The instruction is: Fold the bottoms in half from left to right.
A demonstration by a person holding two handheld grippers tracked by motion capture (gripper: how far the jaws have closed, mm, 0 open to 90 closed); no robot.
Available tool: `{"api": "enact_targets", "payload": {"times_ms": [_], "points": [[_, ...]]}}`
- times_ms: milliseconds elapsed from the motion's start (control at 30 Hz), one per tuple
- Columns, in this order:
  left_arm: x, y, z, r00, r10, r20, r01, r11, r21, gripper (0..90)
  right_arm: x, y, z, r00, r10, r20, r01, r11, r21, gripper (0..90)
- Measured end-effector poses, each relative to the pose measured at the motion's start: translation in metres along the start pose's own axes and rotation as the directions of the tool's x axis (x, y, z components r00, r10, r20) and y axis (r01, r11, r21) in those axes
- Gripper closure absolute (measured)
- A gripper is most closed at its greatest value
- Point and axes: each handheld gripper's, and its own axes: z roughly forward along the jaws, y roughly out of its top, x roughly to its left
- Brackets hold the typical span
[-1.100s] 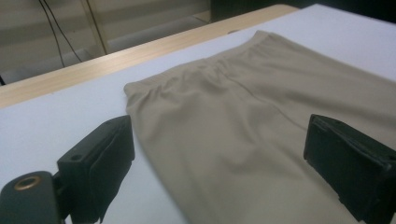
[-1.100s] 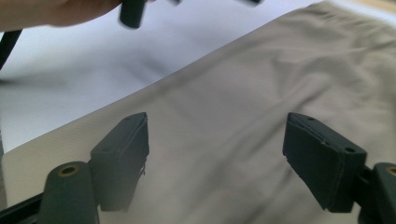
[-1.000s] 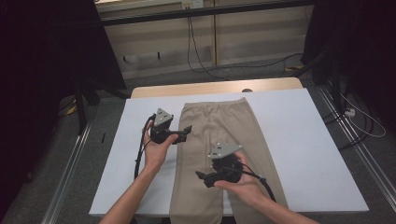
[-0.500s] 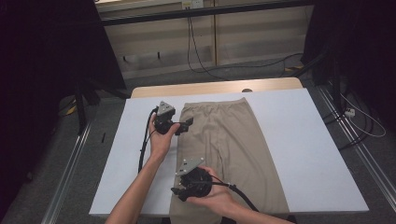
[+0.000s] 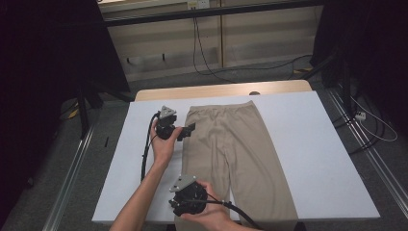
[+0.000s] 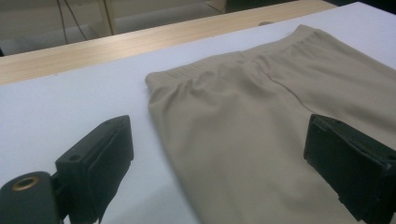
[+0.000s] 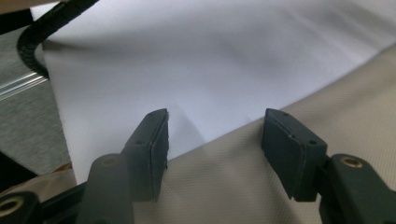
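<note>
Tongs (image 7: 212, 154) straddle trousers (image 7: 280, 186) edge (closeup).

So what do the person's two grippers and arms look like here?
Both tools are black, each with two blocky rectangular jaws. The left gripper and the right gripper each carry a grey three-cornered plate on top and trail a thick black cable. Brass-coloured rivets show at the jaw pivots. Forearms are bare, no sleeves visible.

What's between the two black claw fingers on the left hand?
In the left gripper view, the left claw is open, and the side edge of the beige trousers lies between its fingers, with a strip of white table cover beside it.
</note>
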Motion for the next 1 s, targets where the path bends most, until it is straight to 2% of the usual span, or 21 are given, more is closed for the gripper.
{"api": "enact_targets", "payload": {"times_ms": [67, 200, 267, 300, 333, 367, 400, 433, 467, 500, 567, 633, 667, 767, 800, 833, 900, 933, 1000], "points": [[0.0, 0.0, 0.0, 1.0, 0.003, -0.001, -0.003, 1.0, 0.006, 8.7, -0.001, -0.001, 0.0, 1.0, 0.001, -0.005, -0.001, 1.0, -0.003, 44.5], [0.0, 0.001, -0.002, 0.9999, 0.015, -0.002, -0.015, 0.9999, 0.004, 8.3, -0.005, -0.001, -0.004, 0.9999, 0.006, 0.009, -0.006, 1.0, 0.008, 63.6], [0.002, 0.0, -0.001, 1.0, -0.003, 0.008, 0.003, 1.0, -0.007, 7.9, -0.008, -0.003, -0.007, 0.9998, 0.018, 0.007, -0.018, 1.0, 0.012, 73.8], [0.003, 0.0, 0.0, 0.9999, -0.011, 0.003, 0.011, 0.9998, -0.015, 7.9, -0.009, -0.004, -0.008, 0.9996, 0.029, 0.002, -0.029, 1.0, 0.011, 76.9], [0.005, 0.0, 0.001, 0.9988, -0.048, 0.011, 0.048, 0.9983, -0.032, 7.9, -0.011, -0.005, -0.009, 0.9994, 0.035, -0.002, -0.035, 0.999, 0.007, 79.1], [0.007, -0.001, 0.003, 0.9987, -0.05, 0.007, 0.05, 0.9981, -0.035, 7.9, -0.012, -0.006, -0.009, 0.9983, 0.058, -0.007, -0.058, 0.998, 0.004, 81.4], [0.007, -0.001, 0.004, 0.999, -0.044, -0.011, 0.044, 0.9983, -0.038, 7.9, -0.012, -0.007, -0.009, 0.9982, 0.059, -0.005, -0.059, 0.998, -0.002, 82.1], [0.01, 0.0, 0.006, 0.9991, -0.015, -0.039, 0.014, 0.9997, -0.022, 7.9, -0.012, -0.007, -0.01, 0.9984, 0.056, -0.001, -0.056, 0.998, -0.003, 83.9], [0.011, 0.0, 0.007, 0.9987, -0.008, -0.051, 0.007, 0.9998, -0.021, 7.6, -0.011, -0.007, -0.01, 0.9984, 0.056, 0.006, -0.056, 0.998, -0.002, 88.3], [0.013, 0.001, 0.01, 0.9977, -0.017, -0.066, 0.016, 0.9997, -0.016, 6.2, -0.011, -0.007, -0.01, 0.9985, 0.055, 0.003, -0.055, 0.998, -0.002, 89.5], [0.018, 0.002, 0.014, 0.9956, -0.005, -0.094, 0.006, 0.9999, 0.009, 7.5, -0.014, -0.007, -0.01, 0.9976, 0.068, -0.014, -0.068, 0.998, -0.007, 90.0], [0.023, 0.003, 0.02, 0.9955, -0.03, -0.09, 0.031, 0.9995, 0.008, 9.0, -0.015, -0.007, -0.011, 0.9984, 0.053, -0.02, -0.053, 0.998, -0.013, 90.0], [0.025, 0.004, 0.024, 0.9947, -0.048, -0.09, 0.05, 0.9986, 0.016, 11.3, -0.015, -0.007, -0.011, 0.9985, 0.05, -0.024, -0.05, 0.999, -0.012, 90.0], [0.031, 0.009, 0.039, 0.9941, 0.009, -0.108, -0.001, 0.9975, 0.07, 23.4, -0.018, -0.008, -0.011, 0.9984, 0.038, -0.041, -0.039, 0.999, -0.028, 90.0], [0.033, 0.013, 0.045, 0.9965, 0.015, -0.082, -0.009, 0.9975, 0.071, 30.5, -0.018, -0.009, -0.011, 0.9984, 0.036, -0.044, -0.037, 0.999, -0.031, 90.0], [0.035, 0.016, 0.05, 0.9973, 0.007, -0.073, -0.002, 0.9977, 0.068, 40.9, -0.018, -0.009, -0.011, 0.9985, 0.035, -0.043, -0.036, 0.999, -0.03, 90.0], [0.038, 0.023, 0.061, 0.9977, 0.001, -0.068, 0.004, 0.9967, 0.081, 46.1, -0.017, -0.008, -0.011, 0.9991, 0.016, -0.039, -0.018, 0.999, -0.028, 90.0], [0.038, 0.026, 0.066, 0.9976, -0.011, -0.068, 0.017, 0.9958, 0.09, 52.6, -0.017, -0.008, -0.011, 0.9993, 0.005, -0.037, -0.006, 1.0, -0.028, 90.0], [0.039, 0.033, 0.073, 0.998, -0.027, -0.057, 0.033, 0.9938, 0.107, 57.5, -0.019, -0.008, -0.011, 0.9988, 0.014, -0.047, -0.015, 1.0, -0.027, 90.0]]}}
